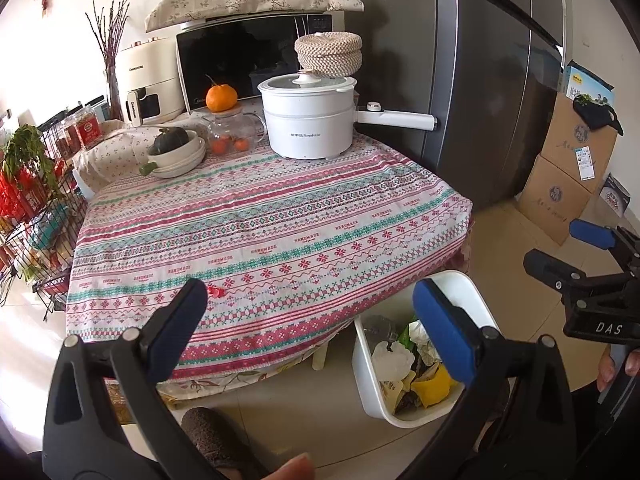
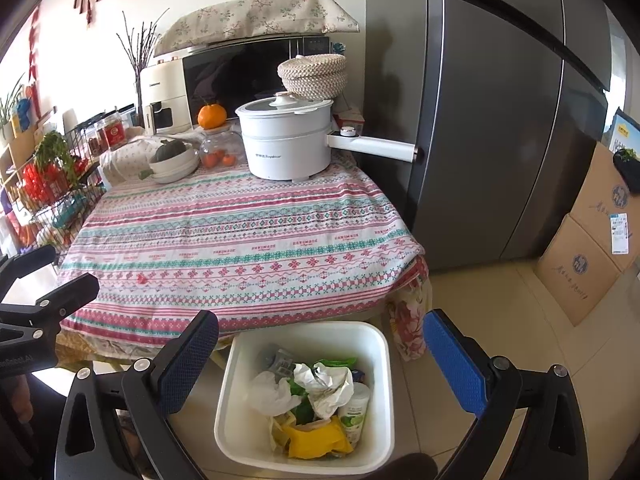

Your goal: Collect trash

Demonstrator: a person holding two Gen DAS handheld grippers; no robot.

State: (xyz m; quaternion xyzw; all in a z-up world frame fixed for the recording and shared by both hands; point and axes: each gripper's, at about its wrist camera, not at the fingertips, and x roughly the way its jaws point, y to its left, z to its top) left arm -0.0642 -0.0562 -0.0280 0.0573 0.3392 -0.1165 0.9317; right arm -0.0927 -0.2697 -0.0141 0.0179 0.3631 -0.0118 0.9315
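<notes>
With both the left gripper [image 1: 310, 320] and the right gripper [image 2: 320, 360] wide and empty, lower the left onto the small red scrap [image 1: 214, 290] (near table edge), then carry it right to the white plastic bin [image 2: 240, 364].

The table [image 2: 240, 240] wears a cloth banded in pink, teal and white with cross-stitch motifs. At its far end stands a white electric pot [image 2: 286, 144], and left of that pot a bright orange fruit [image 2: 211, 116] and a dark green squash [image 2: 170, 151] in cream bowls. Below the table's near edge, a white bin [image 2: 240, 412] holds yellow, green and white scraps. Both tongs, left [image 1: 310, 328] and right [image 2: 320, 364], are black with blue pads. The fridge [image 2: 500, 120] is dark grey.
</notes>
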